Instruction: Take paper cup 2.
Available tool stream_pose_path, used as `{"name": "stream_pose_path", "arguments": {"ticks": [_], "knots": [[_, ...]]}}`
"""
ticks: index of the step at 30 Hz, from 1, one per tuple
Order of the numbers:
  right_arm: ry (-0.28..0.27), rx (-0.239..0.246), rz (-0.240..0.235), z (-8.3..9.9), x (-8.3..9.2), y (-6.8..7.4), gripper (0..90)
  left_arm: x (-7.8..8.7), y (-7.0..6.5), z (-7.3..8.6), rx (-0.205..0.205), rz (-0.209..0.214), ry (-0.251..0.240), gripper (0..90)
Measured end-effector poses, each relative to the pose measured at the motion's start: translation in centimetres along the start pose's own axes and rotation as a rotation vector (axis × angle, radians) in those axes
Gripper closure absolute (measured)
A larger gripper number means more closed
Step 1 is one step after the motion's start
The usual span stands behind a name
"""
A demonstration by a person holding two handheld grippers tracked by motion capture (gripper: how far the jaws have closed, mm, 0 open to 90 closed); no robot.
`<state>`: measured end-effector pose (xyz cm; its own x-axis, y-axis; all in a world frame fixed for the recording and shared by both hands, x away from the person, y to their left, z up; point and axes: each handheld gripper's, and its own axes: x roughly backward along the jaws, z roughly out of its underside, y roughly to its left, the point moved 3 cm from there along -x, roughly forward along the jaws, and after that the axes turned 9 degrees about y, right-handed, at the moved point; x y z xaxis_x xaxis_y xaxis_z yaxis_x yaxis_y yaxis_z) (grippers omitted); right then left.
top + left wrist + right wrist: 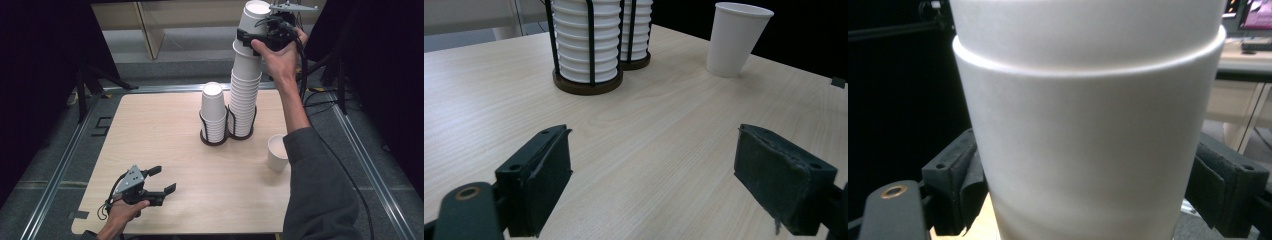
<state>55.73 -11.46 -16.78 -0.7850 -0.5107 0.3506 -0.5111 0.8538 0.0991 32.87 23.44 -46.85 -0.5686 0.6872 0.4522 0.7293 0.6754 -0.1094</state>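
Short cup stack (212, 112) upright in its wire holder (214, 138), mid-bench (150, 150), touching the holder to its right. Single white cup (276, 153) upright, open end up, right of that holder and nearer the bench's front edge, apart from it. Wooden shelf unit (150, 25) on the floor beyond the bench.

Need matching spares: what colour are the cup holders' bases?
Dark brown bases under black wire holders; clearest in the left gripper view.

No readable text, labels or numbers anywhere. The white cups (247, 75) are plain (no print, no logo). A far monitor (1255, 12) is too blurred to read.
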Motion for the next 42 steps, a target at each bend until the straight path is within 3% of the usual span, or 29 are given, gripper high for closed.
{"name": "stream_pose_path", "arguments": {"ticks": [12, 19, 23, 25, 28, 31, 34, 35, 38, 42], "knots": [[-0.068, -0.002, -0.002, -2.2, 3.3, -0.1, 14.9, 0.0, 0.1, 0.0, 0.000, -0.003, -0.006, 14.7], [-0.051, 0.017, 0.002, -0.9, 5.9, -0.3, 14.9, 0.0, 0.0, 0.0, 0.000, -0.009, -0.005, 14.7], [-0.039, 0.022, -0.003, 1.2, 7.4, -0.9, 14.9, -0.1, 0.2, 0.0, 0.009, -0.013, -0.014, 14.7], [-0.030, 0.023, -0.006, 2.3, 7.8, -1.1, 14.8, 0.1, 0.3, 0.0, 0.009, -0.028, 0.005, 14.7], [-0.020, 0.022, -0.006, 4.5, 8.6, -1.0, 14.8, -0.1, 0.3, -0.1, 0.009, -0.021, -0.022, 14.7], [-0.007, 0.026, -0.019, 7.0, 9.3, -0.6, 14.8, -0.1, 0.3, 0.0, 0.008, -0.033, -0.007, 14.7], [0.005, 0.032, -0.032, 9.5, 9.6, 0.0, 14.9, -0.2, 0.4, 0.0, 0.011, -0.023, -0.029, 14.7], [0.013, 0.016, -0.049, 10.3, 9.7, 0.3, 14.9, -0.1, 0.4, -0.1, 0.011, -0.029, -0.021, 14.7], [0.033, 0.039, -0.051, 12.9, 9.4, 1.0, 14.9, -0.1, 0.4, -0.1, 0.014, -0.035, -0.023, 14.7], [0.049, -0.001, -0.100, 16.0, 8.7, 2.1, 14.9, -0.2, 0.4, -0.1, 0.004, -0.030, -0.041, 14.7]]}}
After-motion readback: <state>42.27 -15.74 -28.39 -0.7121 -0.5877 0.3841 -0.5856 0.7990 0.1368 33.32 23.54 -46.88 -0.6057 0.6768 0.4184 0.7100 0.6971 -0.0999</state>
